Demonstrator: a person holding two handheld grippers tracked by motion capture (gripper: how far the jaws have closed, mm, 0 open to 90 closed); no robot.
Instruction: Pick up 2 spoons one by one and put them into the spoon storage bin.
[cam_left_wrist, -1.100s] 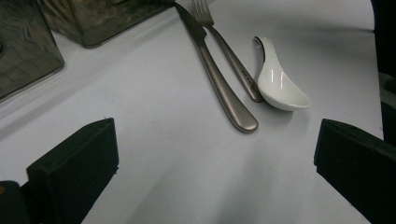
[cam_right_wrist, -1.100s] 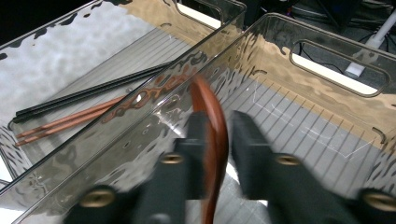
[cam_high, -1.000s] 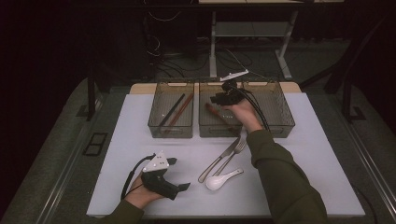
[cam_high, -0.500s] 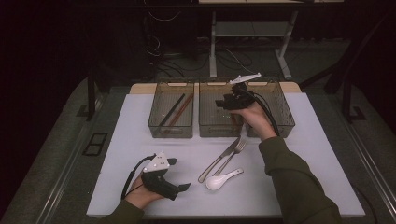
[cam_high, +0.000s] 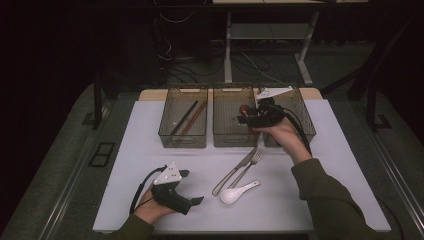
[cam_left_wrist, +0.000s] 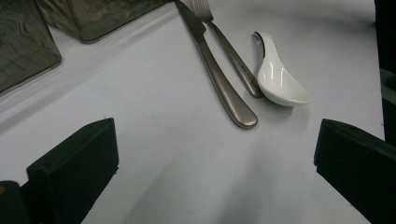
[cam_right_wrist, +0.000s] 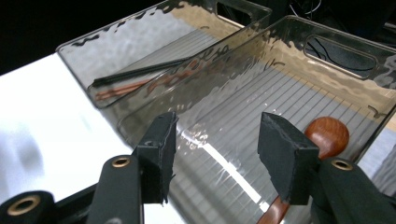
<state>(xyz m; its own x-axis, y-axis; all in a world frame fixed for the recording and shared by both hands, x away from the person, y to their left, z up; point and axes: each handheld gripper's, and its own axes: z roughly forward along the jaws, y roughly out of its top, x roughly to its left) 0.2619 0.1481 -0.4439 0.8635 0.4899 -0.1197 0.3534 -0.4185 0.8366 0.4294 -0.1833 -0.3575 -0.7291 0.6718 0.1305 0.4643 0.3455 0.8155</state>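
My right gripper (cam_high: 243, 119) (cam_right_wrist: 217, 140) is held open over the middle clear bin (cam_high: 225, 135) (cam_right_wrist: 289, 60), nothing between its jaws. A wooden spoon (cam_high: 243, 108) (cam_right_wrist: 329, 133) lies in that bin, just beside the right jaw. My left gripper (cam_high: 194, 187) (cam_left_wrist: 215, 154) rests on the white tabletop (cam_high: 140, 150) at the front left, jaws wide open and empty. Ahead of it lie a knife (cam_high: 232, 173) (cam_left_wrist: 219, 79), a fork (cam_high: 251, 163) (cam_left_wrist: 229, 46) and a white ceramic spoon (cam_high: 237, 192) (cam_left_wrist: 280, 79).
The left bin (cam_high: 183, 135) (cam_right_wrist: 140, 42) holds a black and a brown chopstick (cam_high: 185, 117) (cam_right_wrist: 135, 77). A third bin (cam_high: 302, 117) stands at the right of the row. Past the table's far edge are a desk frame and cables on the floor.
My right gripper has drawn back a little from deep over the middle bin, toward the person and to the right. The left gripper has stayed where it was.
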